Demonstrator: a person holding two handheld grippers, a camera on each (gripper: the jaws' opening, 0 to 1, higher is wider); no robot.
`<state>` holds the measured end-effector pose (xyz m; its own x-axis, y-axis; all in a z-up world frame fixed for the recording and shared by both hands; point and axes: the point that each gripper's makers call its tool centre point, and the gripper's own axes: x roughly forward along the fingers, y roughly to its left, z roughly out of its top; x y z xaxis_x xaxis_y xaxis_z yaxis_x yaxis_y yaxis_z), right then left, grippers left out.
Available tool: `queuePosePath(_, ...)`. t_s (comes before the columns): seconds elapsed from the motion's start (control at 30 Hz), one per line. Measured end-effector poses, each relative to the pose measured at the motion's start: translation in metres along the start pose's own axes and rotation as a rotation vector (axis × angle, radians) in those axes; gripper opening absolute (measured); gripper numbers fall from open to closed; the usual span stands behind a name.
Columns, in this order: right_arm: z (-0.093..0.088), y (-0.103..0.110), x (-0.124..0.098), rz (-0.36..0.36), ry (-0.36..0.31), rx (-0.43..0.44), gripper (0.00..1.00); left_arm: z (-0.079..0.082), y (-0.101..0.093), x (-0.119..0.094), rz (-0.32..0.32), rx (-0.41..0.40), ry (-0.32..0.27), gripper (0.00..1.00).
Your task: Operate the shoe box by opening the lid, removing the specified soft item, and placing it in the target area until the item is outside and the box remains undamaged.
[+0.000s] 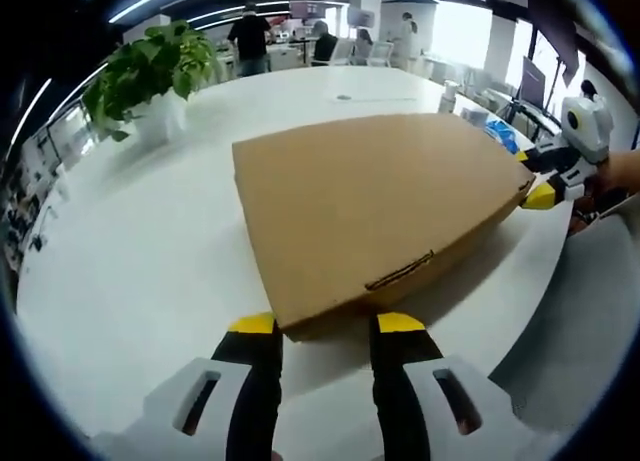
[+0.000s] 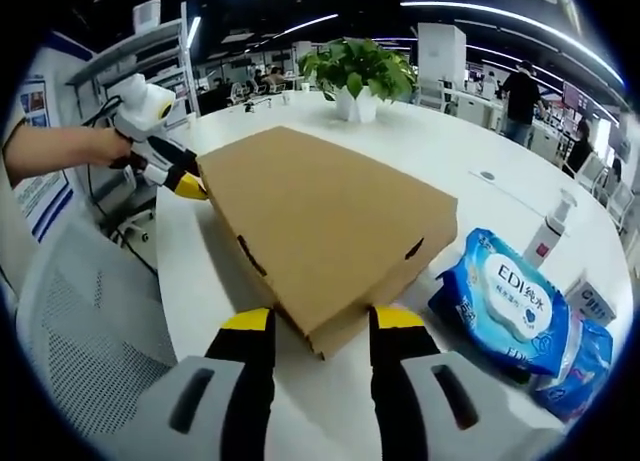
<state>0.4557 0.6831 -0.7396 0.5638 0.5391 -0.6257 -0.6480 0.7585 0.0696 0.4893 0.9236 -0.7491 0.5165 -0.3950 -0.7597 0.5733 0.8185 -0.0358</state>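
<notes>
Cardboard hides whatever the shoe box (image 1: 375, 206) holds: its lid is down flat and I can make out nothing of the soft item inside. The box lies on the white worktop (image 1: 150, 251) near the edge closest to me, one corner pointing at each of my tools. In the left gripper view, my left hand-held gripper (image 1: 325, 326) sits with its jaws parted, the yellow tips just either side of the near corner of the box and clamping nothing that I can see. In the right gripper view, my right hand-held gripper (image 2: 322, 321) is likewise spread open, its tips flanking the opposite corner, right beside the cardboard. Whether any tip truly touches the box I cannot tell. Each tool also shows small at the far corner in the other's view, and there its jaw gap is too small to read. Beside the box, toward the worktop's right edge in the right gripper view, lie blue wipe packs (image 2: 510, 306), the lower one cut off, and a small bottle (image 2: 550, 229). A potted plant (image 2: 355, 76) stands at the far side of the worktop.
</notes>
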Motion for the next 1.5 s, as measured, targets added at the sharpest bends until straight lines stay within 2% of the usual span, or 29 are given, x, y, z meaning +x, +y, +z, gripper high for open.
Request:
queuePosePath(0.53,0.005,-0.010,0.005,0.002,0.005,0.001,0.34,0.008,0.005,0.007,-0.007,0.000,0.006,0.33)
queuePosePath(1.5,0.028,-0.059,0.028,0.004,0.018,-0.003,0.34,0.049,0.022,0.041,-0.021,-0.008,0.018,0.33)
